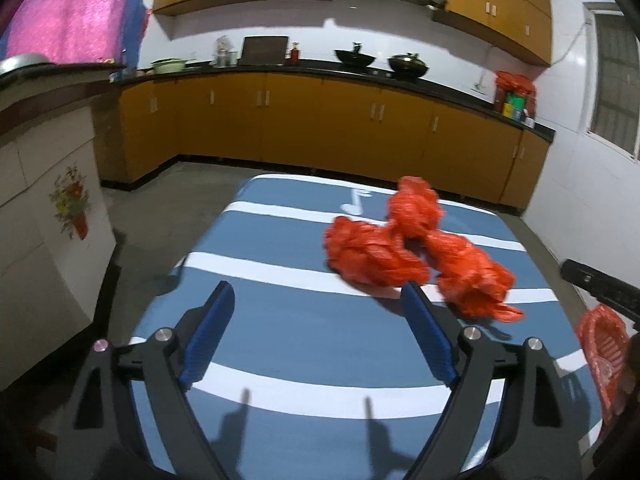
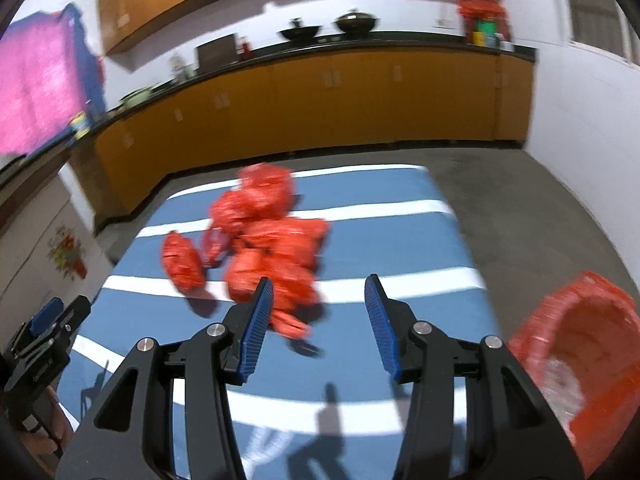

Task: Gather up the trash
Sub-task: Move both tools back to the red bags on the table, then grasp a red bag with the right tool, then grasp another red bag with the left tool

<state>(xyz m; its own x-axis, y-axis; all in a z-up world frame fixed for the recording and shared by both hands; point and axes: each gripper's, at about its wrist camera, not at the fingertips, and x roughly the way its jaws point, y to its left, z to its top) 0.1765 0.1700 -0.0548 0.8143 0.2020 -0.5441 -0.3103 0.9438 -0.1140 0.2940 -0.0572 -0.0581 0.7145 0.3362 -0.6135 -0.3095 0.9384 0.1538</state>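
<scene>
right wrist view blurs the red bags (image 2: 260, 248); both tools, left tool (image 1: 320, 300) and right tool (image 2: 320, 292), gape empty.

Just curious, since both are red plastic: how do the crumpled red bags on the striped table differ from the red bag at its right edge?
The crumpled red bags are scrunched into closed wads; the red bag at the right edge gapes open, its inside showing. The wads lie in a cluster on the table; the open bag stands alone beside it. Both look like the same thin red plastic.

Orange kitchen cabinets (image 1: 320, 120), white walls (image 1: 580, 184), grey concrete floor (image 1: 168, 216).
</scene>
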